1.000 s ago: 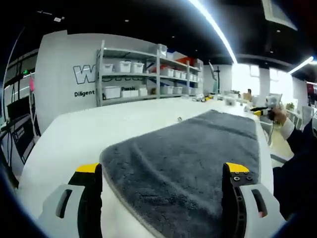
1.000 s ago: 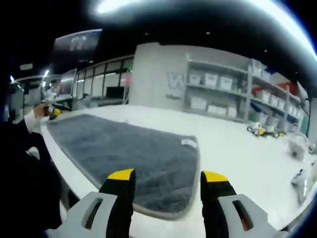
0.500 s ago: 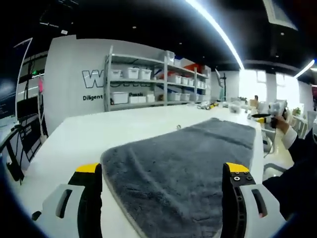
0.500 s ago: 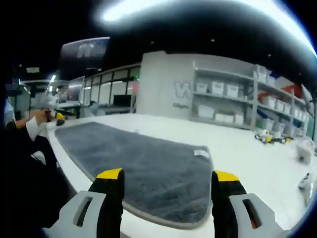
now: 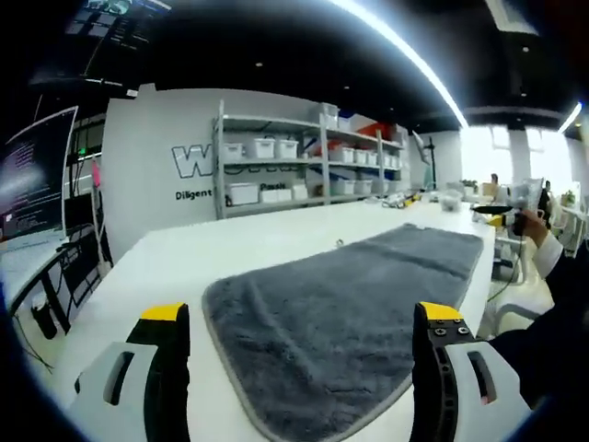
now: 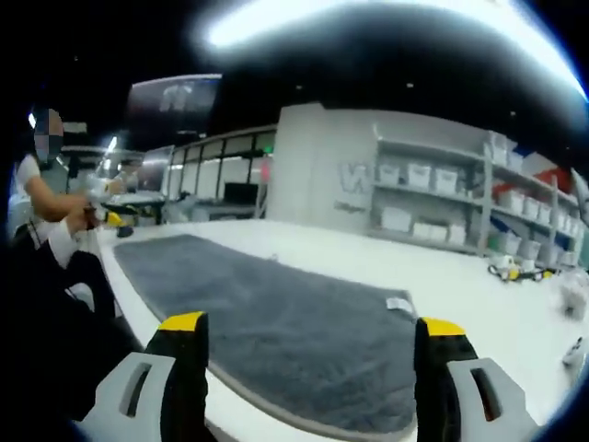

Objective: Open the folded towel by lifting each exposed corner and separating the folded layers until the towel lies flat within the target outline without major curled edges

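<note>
Towel [image 5: 350, 313] lies spread flat on the counter [image 5: 184, 267], so both grippers, left [image 5: 299, 368] & right [image 6: 308, 378], hover w/ fingers wide, holding nothing.

A: that towel [image 5: 359, 304] looks like thick fuzzy grey cloth, matt, with a smoother stitched hem

B: yeah, and the tabletop [image 5: 175, 267] is smooth white with a slight sheen. Left tool [image 5: 299, 368] looks like matt grey plastic, yellow tips

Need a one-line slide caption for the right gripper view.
Open right tongs hover over the near end of a grey towel lying flat on a white table.
</note>
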